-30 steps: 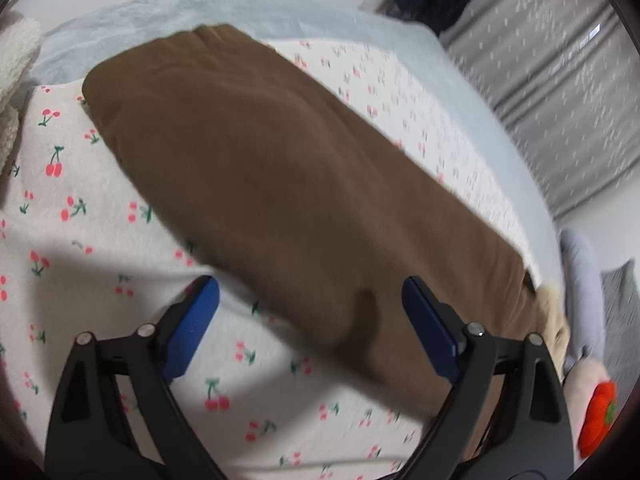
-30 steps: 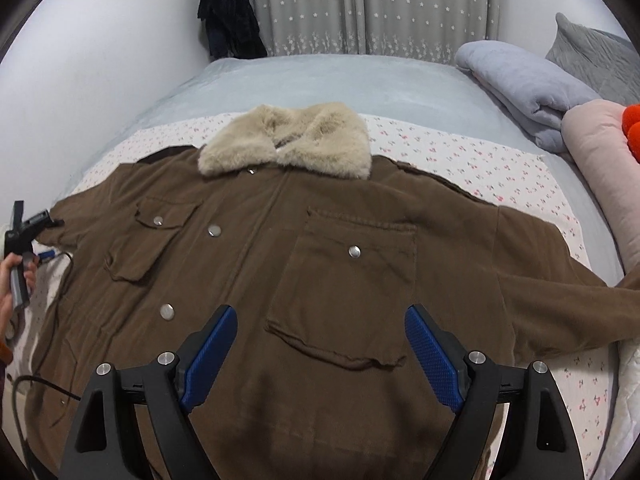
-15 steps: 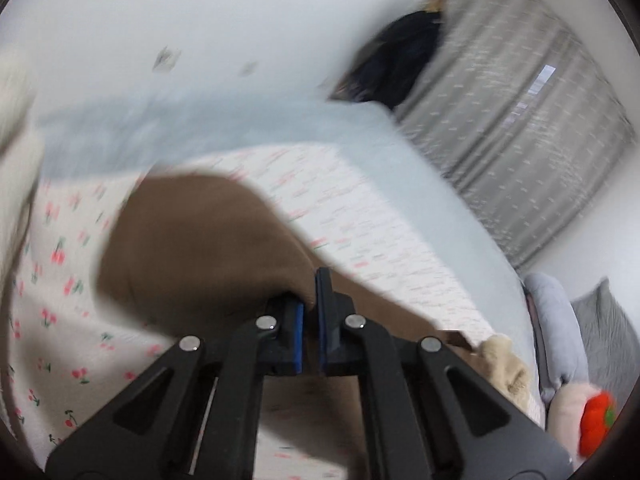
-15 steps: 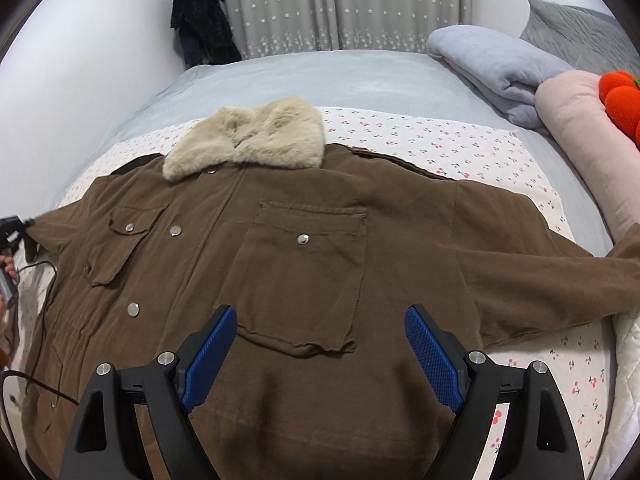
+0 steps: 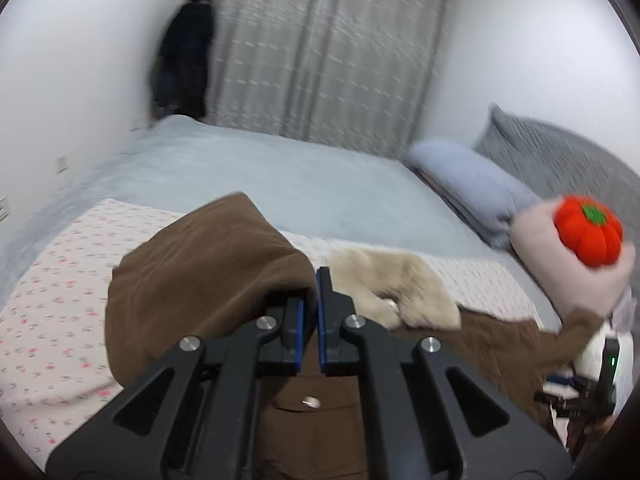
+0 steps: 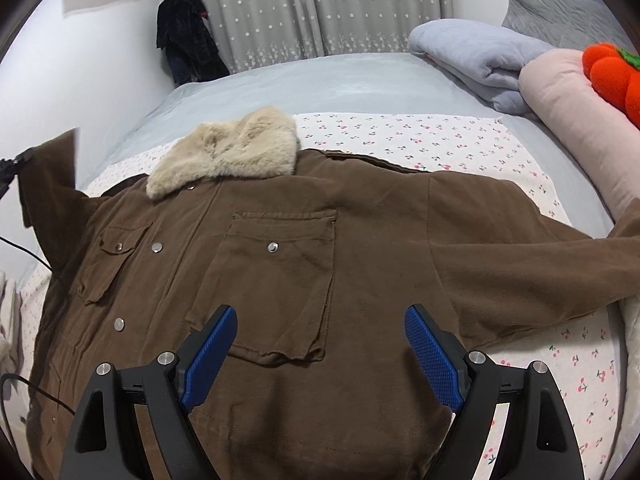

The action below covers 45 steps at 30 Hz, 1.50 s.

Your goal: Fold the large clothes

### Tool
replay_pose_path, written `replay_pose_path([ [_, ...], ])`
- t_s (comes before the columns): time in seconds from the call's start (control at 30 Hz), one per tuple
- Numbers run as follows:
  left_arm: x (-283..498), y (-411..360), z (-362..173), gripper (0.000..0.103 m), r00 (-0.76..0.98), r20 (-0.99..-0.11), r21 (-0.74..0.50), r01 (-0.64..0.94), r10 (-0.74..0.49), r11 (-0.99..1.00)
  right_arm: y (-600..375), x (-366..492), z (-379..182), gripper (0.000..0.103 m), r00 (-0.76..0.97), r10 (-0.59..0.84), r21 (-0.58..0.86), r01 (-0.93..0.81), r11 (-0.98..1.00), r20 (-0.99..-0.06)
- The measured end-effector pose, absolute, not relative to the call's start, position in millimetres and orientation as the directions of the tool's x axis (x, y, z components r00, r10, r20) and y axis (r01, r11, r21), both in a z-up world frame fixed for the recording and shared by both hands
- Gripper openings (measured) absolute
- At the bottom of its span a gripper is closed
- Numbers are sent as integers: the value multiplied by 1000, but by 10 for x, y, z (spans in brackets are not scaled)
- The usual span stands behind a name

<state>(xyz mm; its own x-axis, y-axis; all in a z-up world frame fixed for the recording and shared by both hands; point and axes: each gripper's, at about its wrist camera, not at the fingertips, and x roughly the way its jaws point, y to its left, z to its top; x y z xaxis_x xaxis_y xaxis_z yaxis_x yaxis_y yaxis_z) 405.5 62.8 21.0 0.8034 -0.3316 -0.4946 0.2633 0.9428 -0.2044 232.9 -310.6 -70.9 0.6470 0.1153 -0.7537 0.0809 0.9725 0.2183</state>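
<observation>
A brown jacket [image 6: 280, 260] with a beige fur collar [image 6: 228, 156] lies front up on a cherry-print sheet [image 6: 420, 136]. My left gripper [image 5: 310, 320] is shut on the jacket's left sleeve [image 5: 200, 264], which hangs lifted off the bed and drapes over the fingers. In the right wrist view this raised sleeve [image 6: 48, 184] stands up at the far left. My right gripper [image 6: 320, 344] is open, hovering over the lower front below the chest pocket [image 6: 280, 280], with nothing between its blue pads. The other sleeve [image 6: 540, 272] lies stretched out to the right.
A folded grey-blue blanket [image 6: 472, 60], a pink pillow [image 6: 572, 108] and an orange plush pumpkin [image 5: 588, 232] lie along the right side. A dark garment [image 6: 184, 52] hangs by the curtains. A black cable [image 6: 24, 248] trails at the left edge.
The left gripper closed on the sleeve, then rose and swung round with it, lifting the sleeve off the sheet. The right gripper stayed open and shifted slightly over the jacket.
</observation>
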Motion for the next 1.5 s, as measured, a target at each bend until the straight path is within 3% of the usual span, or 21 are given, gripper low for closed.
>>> replay_pose_path([
  [0.2, 3961, -349, -434, 7, 609, -678, -114, 466, -412, 877, -3108, 2320, -719, 88, 642, 118, 219, 79, 973, -757],
  [0.3, 3898, -652, -961, 15, 464, -819, -60, 518, -338, 853, -3062, 2339, -730, 88, 635, 126, 219, 70, 973, -762],
  [0.37, 3797, -691, -1171, 26, 416, -853, -44, 546, -315, 837, -3012, 2355, -732, 88, 630, 132, 215, 58, 975, -765],
  [0.47, 3599, -636, -1175, 40, 421, -839, -44, 578, -344, 815, -2907, 2393, -705, 88, 627, 135, 199, 32, 979, -767],
  [0.53, 3463, -514, -1016, 60, 432, -818, -69, 583, -381, 809, -2828, 2436, -664, 88, 627, 135, 184, 14, 983, -767],
  [0.73, 3099, 22, -382, 76, 510, -769, -55, 547, -385, 835, -2488, 2623, -440, 88, 639, 167, 167, -61, 984, -751],
  [1.07, 3008, 1631, 170, 84, 606, -777, -62, 192, -168, 979, -1109, 3139, -290, 88, 597, 281, 113, -302, 946, -751],
  [1.23, 3265, 1916, -117, 84, 553, -822, -105, 84, -134, 991, -293, 3515, -479, 88, 515, 379, 182, -392, 902, -769],
  [1.4, 3568, 1933, -562, 84, 485, -861, -157, 34, -153, 987, 120, 3902, -827, 87, 481, 327, 163, -352, 922, -813],
  [1.47, 3657, 1878, -689, 84, 472, -870, -147, 31, -144, 989, 86, 3998, -909, 63, 491, 323, 178, -319, 931, -809],
  [1.5, 3717, 1823, -767, 84, 466, -875, -129, 35, -130, 991, 45, 4029, -920, 32, 495, 334, 196, -311, 930, -802],
])
